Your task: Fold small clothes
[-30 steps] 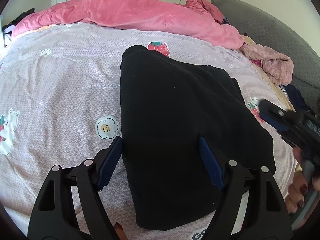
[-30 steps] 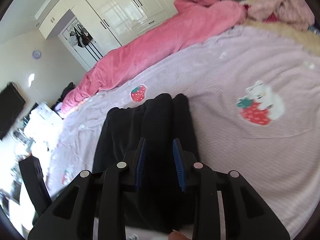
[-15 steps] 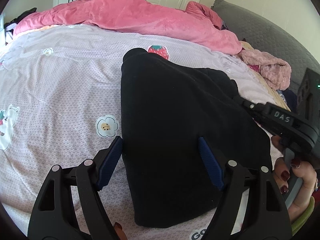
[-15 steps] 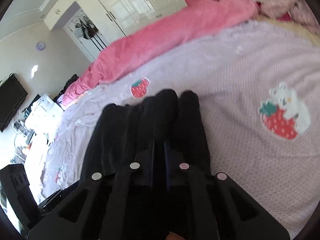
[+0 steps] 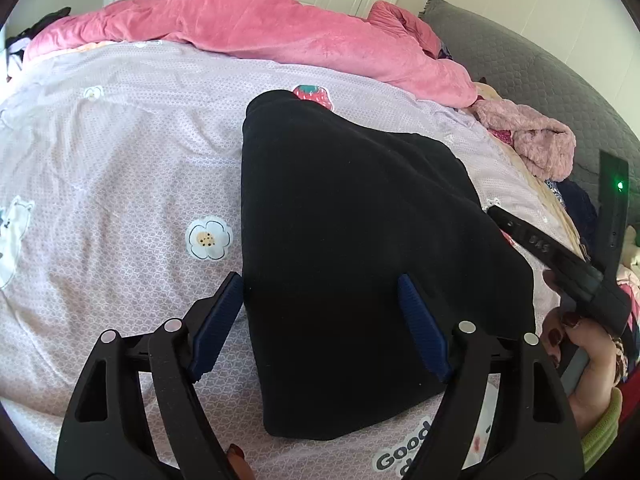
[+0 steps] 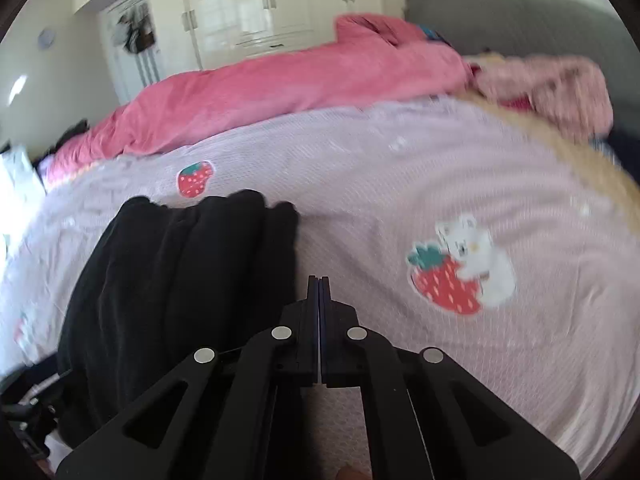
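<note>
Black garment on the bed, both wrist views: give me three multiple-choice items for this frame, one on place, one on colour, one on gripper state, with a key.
1. Where does the black garment lie?
A. On the lilac printed bedsheet
B. On top of the pink duvet
C. On the floor

2. What colour is the rumpled duvet at the far side of the bed?
A. Grey
B. Pink
C. White

3. How do the two grippers stand?
A. Both wide open
B. Both shut
C. Left open, right shut

Key:
1 A, the garment rests flat on the sheet, near the strawberry print.
2 B, the duvet is pink in both views.
3 C, the left gripper has its blue pads far apart over the garment's near end without pressing it; the right gripper has its jaws together, with no cloth seen between them, beside the garment's edge.
</note>
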